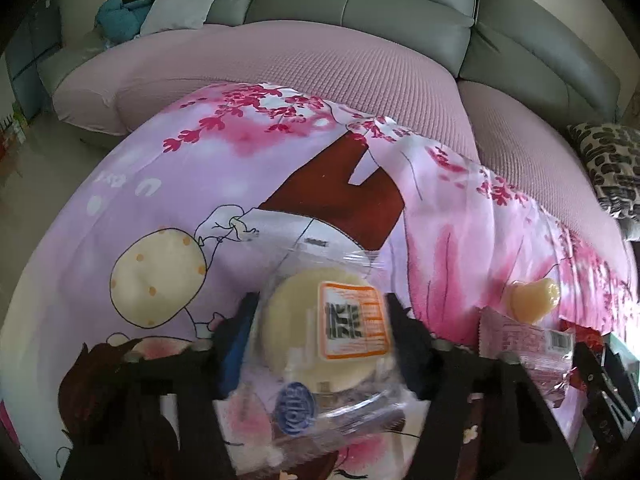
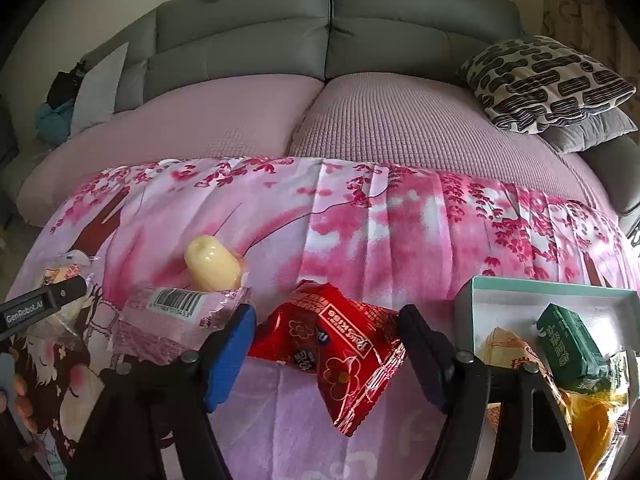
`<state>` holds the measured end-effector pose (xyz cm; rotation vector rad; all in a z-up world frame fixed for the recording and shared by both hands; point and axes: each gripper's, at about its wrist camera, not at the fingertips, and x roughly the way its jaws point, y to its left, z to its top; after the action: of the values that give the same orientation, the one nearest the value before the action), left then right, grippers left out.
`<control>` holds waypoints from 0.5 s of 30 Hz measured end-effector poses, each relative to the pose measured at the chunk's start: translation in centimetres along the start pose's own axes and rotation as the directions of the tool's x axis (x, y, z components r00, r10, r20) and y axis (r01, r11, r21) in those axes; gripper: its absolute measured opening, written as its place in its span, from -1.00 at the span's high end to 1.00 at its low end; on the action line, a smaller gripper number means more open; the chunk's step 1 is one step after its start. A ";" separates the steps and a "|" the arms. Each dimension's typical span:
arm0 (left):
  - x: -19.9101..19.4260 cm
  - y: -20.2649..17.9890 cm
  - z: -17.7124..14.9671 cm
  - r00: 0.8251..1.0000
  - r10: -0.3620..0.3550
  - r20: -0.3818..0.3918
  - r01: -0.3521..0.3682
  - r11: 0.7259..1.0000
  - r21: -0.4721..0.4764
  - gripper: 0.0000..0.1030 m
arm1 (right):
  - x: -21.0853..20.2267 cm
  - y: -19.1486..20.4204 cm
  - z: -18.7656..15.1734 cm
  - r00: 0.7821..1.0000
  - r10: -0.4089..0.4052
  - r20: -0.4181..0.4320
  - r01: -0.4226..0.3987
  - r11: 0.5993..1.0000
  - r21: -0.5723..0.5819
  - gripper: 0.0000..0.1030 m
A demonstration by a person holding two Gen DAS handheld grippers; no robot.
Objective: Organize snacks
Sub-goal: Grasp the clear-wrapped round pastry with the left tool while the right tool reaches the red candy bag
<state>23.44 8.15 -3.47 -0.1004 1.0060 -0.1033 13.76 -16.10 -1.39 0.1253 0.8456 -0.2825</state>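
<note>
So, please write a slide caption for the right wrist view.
Right gripper closes around a red foil snack packet beside a white box on pink floral cloth.

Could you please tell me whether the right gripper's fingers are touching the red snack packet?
Touching. In the right wrist view both fingers of the right gripper meet the edges of the red snack packet, with no gap visible on either side.

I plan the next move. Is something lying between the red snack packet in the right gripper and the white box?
Nothing visible lies between them. The red snack packet sits between the right gripper's fingers; the white box is beside it, open-topped, already holding a green packet.
</note>
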 end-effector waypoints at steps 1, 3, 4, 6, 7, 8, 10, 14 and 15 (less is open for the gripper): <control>-0.1 0.1 0.0 1.000 0.000 -0.004 0.000 1.000 -0.009 -0.12 | 0.0 0.1 0.0 1.000 0.005 0.002 -0.005 1.000 -0.001 -0.34; -0.1 0.1 0.0 1.000 0.002 -0.012 -0.003 1.000 -0.016 -0.10 | -0.2 0.1 0.1 1.000 0.010 0.005 -0.010 1.000 -0.003 -0.22; -0.2 0.1 0.0 1.000 0.006 -0.015 -0.006 1.000 -0.016 -0.10 | -0.3 0.1 0.1 1.000 0.015 0.008 -0.015 1.000 -0.001 -0.20; -0.4 0.0 -0.1 1.000 0.015 -0.022 -0.015 1.000 -0.014 -0.09 | -0.4 0.1 0.1 1.000 0.016 0.010 -0.016 1.000 0.000 -0.15; -0.4 0.0 -0.1 0.999 0.019 -0.027 -0.020 1.000 -0.015 -0.09 | -0.5 0.1 0.1 1.000 0.018 0.010 -0.018 1.000 0.000 -0.14; -0.5 -0.1 -0.1 0.999 0.023 -0.030 -0.023 1.000 -0.016 -0.09 | -0.5 0.0 0.1 1.000 0.018 0.009 -0.018 1.000 -0.001 -0.04; -0.8 -0.2 -0.2 0.999 0.028 -0.033 -0.029 0.999 -0.016 -0.09 | -0.8 -0.2 0.1 1.000 0.018 0.012 -0.018 1.000 0.004 0.01; -1.7 -0.9 -0.4 0.999 0.030 -0.040 -0.030 1.000 0.000 -0.09 | -1.1 -0.6 0.1 0.999 0.033 0.004 -0.033 0.999 0.016 0.10; -2.0 -1.0 -0.4 0.999 0.032 -0.040 -0.031 1.000 0.002 -0.09 | -1.2 -0.7 0.0 0.999 0.034 0.003 -0.034 0.999 0.017 0.13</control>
<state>22.00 7.43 -1.93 -0.0813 1.0469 -0.0776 12.79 -16.54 -0.43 0.1549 0.8376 -0.2583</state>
